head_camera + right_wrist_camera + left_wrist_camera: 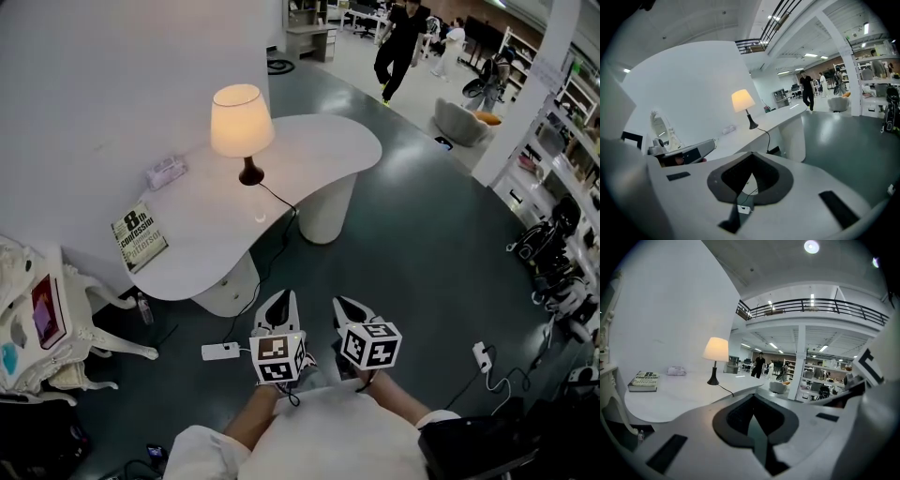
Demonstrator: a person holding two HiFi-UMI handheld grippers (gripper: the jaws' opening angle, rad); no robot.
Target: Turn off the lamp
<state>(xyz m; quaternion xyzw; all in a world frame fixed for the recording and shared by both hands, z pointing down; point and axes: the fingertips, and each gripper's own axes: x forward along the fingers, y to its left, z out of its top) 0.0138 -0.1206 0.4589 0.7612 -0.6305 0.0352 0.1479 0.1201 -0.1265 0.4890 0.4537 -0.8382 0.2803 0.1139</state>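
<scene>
The lamp is lit, its cream shade on a dark base, and stands at the back of a curved white table. A black cord runs from its base over the table edge to the floor. Both grippers are held low above the floor in front of the table, well short of it and pointing toward it. My left gripper is shut with nothing in it, and so is my right gripper. The lamp sits ahead and to the left in the left gripper view, and the lamp is far ahead in the right gripper view.
A book and a small wrapped pack lie on the table. A white plug box lies on the floor by the table leg, another to the right. White ornate furniture stands left. A person walks far behind.
</scene>
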